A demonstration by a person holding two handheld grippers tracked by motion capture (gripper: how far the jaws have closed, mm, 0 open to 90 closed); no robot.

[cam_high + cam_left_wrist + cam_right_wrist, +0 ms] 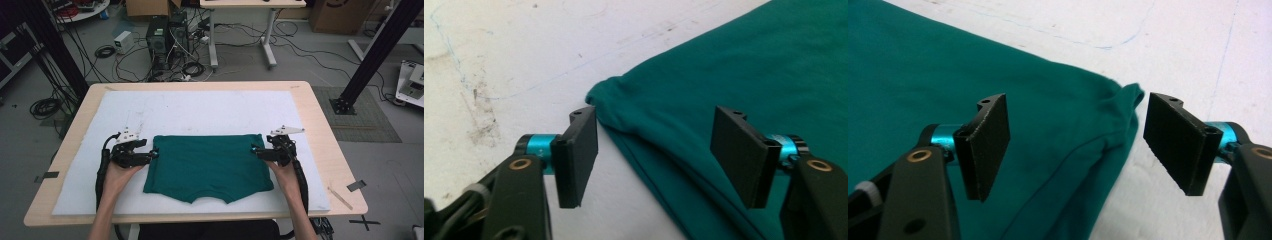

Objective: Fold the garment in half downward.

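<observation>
High view: both grippers, left gripper [155, 154] and right gripper [254, 149], have spread jaws at the green shirt's [207, 165] far corners; each should close fully over its corner.

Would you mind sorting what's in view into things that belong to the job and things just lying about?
In the job:
green garment
left gripper
right gripper
white mat

Lying about:
computer towers
floor cables
cardboard box
tape strips

A dark green folded cotton T-shirt [207, 166] lies flat on the white mat [200, 112] covering the table, toward the mat's near edge, neckline facing the person, its far corners slightly bunched.
</observation>
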